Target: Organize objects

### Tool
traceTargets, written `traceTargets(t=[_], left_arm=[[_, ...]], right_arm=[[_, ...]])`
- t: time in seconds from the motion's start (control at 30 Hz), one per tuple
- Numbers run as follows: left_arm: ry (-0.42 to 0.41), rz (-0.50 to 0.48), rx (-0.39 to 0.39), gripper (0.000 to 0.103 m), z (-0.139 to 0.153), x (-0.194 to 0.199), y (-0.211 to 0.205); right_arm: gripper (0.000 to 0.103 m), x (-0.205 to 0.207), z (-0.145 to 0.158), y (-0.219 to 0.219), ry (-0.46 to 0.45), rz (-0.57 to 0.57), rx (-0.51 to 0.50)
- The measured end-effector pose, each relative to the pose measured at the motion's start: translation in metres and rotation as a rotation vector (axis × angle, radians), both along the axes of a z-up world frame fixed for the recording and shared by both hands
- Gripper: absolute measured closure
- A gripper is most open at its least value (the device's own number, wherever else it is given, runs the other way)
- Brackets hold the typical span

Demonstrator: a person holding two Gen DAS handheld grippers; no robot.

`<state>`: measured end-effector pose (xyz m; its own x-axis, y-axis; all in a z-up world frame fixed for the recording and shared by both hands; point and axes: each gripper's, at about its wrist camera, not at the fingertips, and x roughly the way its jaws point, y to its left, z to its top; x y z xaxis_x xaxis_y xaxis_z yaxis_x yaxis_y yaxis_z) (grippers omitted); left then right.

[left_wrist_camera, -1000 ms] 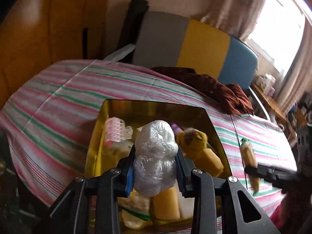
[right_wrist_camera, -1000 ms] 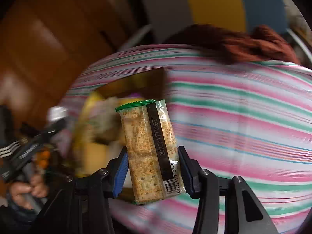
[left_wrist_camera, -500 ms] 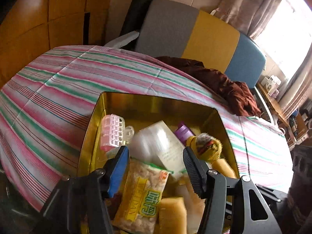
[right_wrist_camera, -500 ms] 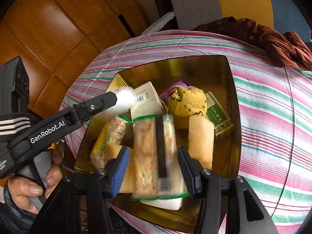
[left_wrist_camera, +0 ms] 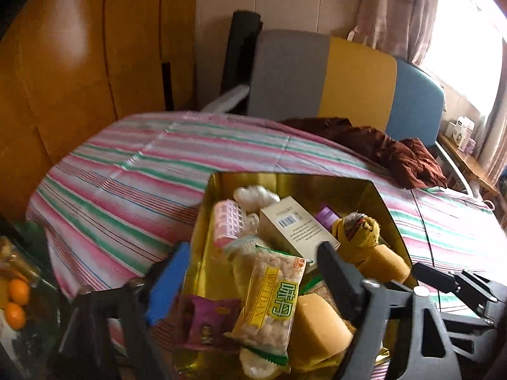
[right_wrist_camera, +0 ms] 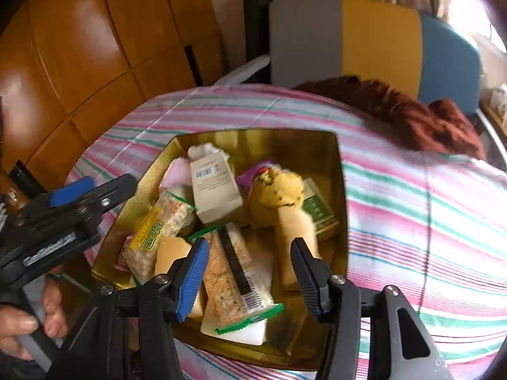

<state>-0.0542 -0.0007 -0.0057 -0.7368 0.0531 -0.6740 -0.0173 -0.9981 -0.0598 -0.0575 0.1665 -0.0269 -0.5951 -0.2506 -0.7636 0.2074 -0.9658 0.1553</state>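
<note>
A gold box on the striped table holds several snacks and toys. My left gripper hovers at its near left edge, jaws opening wide, with nothing between them. The white plastic-wrapped ball lies in the box's far corner beside a beige carton. My right gripper stands open over the near side of the box. The cracker pack lies flat in the box below it, clear of the pads.
Also inside are a yellow plush toy, a yellow-labelled rice snack and a pink roller. A brown cloth lies at the table's far side before a grey-yellow-blue chair. Oranges sit low on the left.
The left gripper opened and let go of the white wrapped ball, which now rests in the box. The right gripper swung over the box and released the cracker pack into it.
</note>
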Motion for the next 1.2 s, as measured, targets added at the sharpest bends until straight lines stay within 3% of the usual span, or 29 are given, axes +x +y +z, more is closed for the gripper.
traceTargets(t=[0.13, 0.43, 0.63, 0.8, 1.2], left_arm=[[0.032, -0.001, -0.012, 0.001, 0.011, 0.017, 0.002], [-0.001, -0.014, 0.003, 0.0, 0.004, 0.043, 0.011], [-0.029, 0.003, -0.029, 0.0, -0.004, 0.051, 0.018], [0.02, -0.03, 0.029, 0.0, 0.003, 0.059, 0.015], [0.037, -0.007, 0.019, 0.0, 0.008, 0.062, 0.008]], right_arm=[[0.045, 0.016, 0.007, -0.001, 0.052, -0.03, 0.034], [0.043, 0.046, 0.005, 0.003, 0.108, -0.103, 0.072], [0.043, 0.056, 0.0, 0.013, 0.101, -0.144, 0.069], [0.043, 0.06, 0.0, 0.013, 0.109, -0.151, 0.081], [0.043, 0.064, 0.002, 0.001, 0.12, -0.123, 0.111]])
